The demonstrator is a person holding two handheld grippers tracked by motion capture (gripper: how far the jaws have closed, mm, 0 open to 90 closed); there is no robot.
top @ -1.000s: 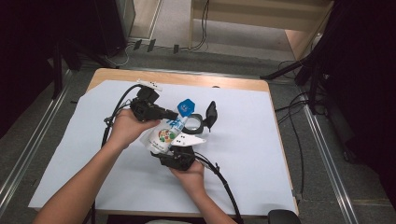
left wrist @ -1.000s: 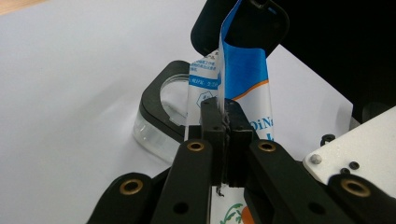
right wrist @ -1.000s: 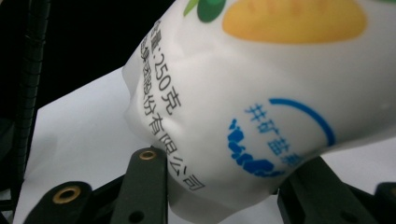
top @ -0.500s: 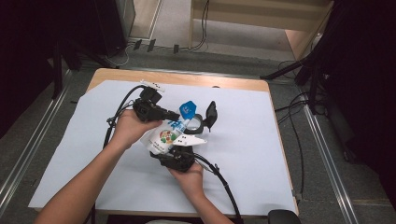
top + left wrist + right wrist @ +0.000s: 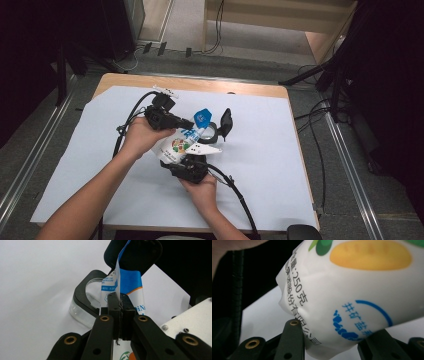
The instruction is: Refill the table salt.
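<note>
Sitting just beside the pouch (image 5: pixel 176 146): a lidded glass jar (image 5: pixel 212 131).

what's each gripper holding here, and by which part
Both hold one white pouch: the left gripper pinches its blue top edge, and the right gripper clamps its bulging lower body.

The surface (image 5: pixel 280 170) lies bare toward its right edge and near-left corner. Mid-surface, a clear container with a black rim (image 5: pixel 212 132) stands just beyond the pouch (image 5: pixel 177 147).

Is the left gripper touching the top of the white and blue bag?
Touching. The left gripper view shows the left gripper with its jaws closed flat on the bag top.
</note>
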